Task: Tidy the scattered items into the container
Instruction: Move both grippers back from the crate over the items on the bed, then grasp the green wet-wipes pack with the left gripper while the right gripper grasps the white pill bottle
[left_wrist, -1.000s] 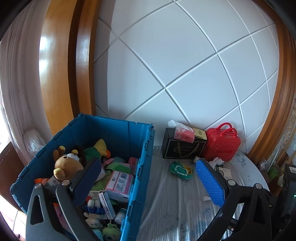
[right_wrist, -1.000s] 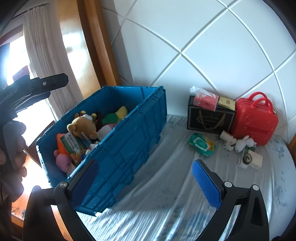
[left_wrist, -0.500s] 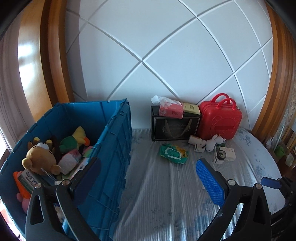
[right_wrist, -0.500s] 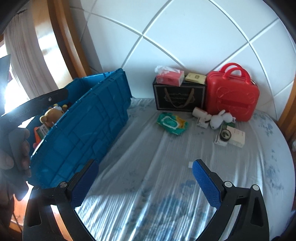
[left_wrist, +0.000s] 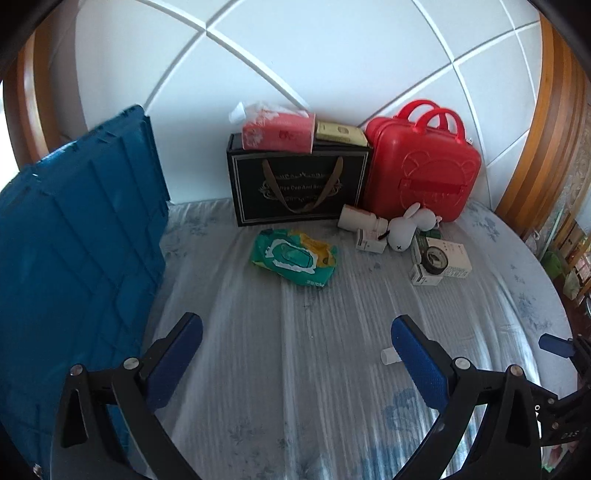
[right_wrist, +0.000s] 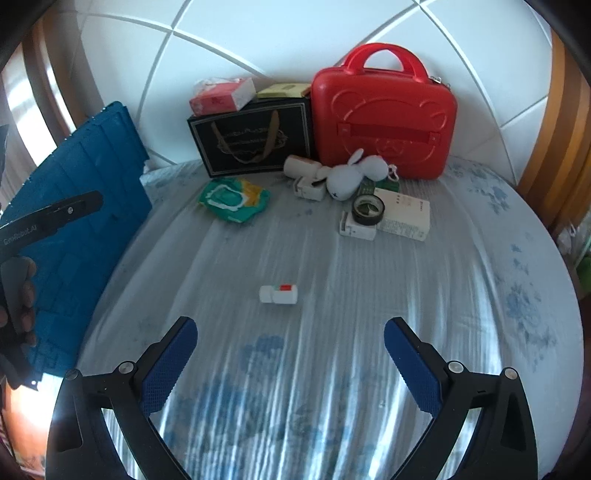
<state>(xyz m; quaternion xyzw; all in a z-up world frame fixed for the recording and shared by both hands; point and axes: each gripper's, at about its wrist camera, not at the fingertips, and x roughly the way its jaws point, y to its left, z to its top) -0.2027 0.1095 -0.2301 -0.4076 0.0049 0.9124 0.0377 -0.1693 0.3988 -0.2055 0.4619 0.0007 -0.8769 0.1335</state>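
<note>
So, far left is the big blue plastic crate (left_wrist: 77, 236), standing on the pale floral bed (right_wrist: 369, 295). Next over, a green wet-wipes pack (left_wrist: 293, 256) lies flat just in front of a black gift bag (left_wrist: 299, 184) (pink tissue pack (left_wrist: 277, 131) on top). A small white bottle with a red label (right_wrist: 279, 294) lies alone mid-bed. Right of that: a white bunny plush (right_wrist: 351, 173), a black tape roll (right_wrist: 367, 209) on white boxes, all by the red bear suitcase (right_wrist: 384, 110). Left tongs (left_wrist: 295, 354) and right tongs (right_wrist: 290, 354) are both spread wide, holding nothing.
</note>
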